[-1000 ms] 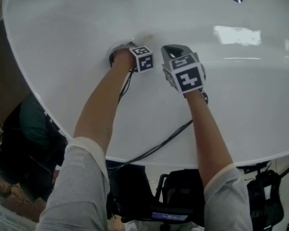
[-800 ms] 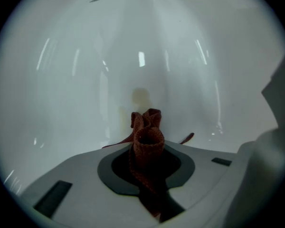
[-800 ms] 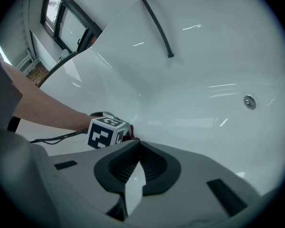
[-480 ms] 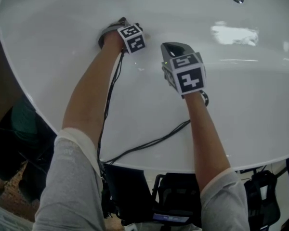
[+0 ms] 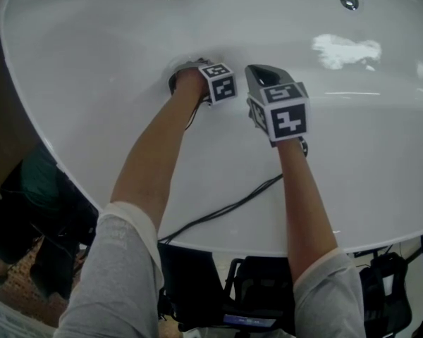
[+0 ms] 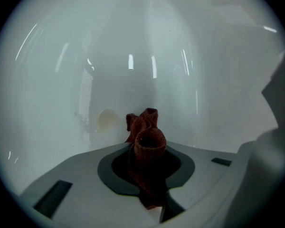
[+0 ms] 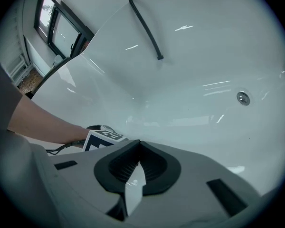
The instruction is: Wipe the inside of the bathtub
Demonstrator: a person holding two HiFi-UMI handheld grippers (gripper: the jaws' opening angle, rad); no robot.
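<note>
Bathtub (image 5: 92,62), white and glossy, fills the scene below the person, who leans in over the near rim with both arms. Left tongs (image 6: 147,161) are pinching a bunched reddish-brown cloth (image 6: 145,139) and reach deepest into the left of the basin. The cloth sticks out past the tips toward the tub wall, probably so the fabric and not the plastic meets the enamel. A pale yellowish spot (image 6: 106,120) shows on the wall just left of the cloth, likely the target; I can't confirm contact. Right tongs (image 7: 134,171) are pressed together with nothing between them, held just right of the left one, clear of the wiping side, so idle I'd say. The drain (image 5: 349,0) sits far right. A black cable (image 5: 225,213) trails over the near rim. The surface is shiny with light glare and looks slippery. A window (image 7: 57,25) shows beyond the tub's left end.
</note>
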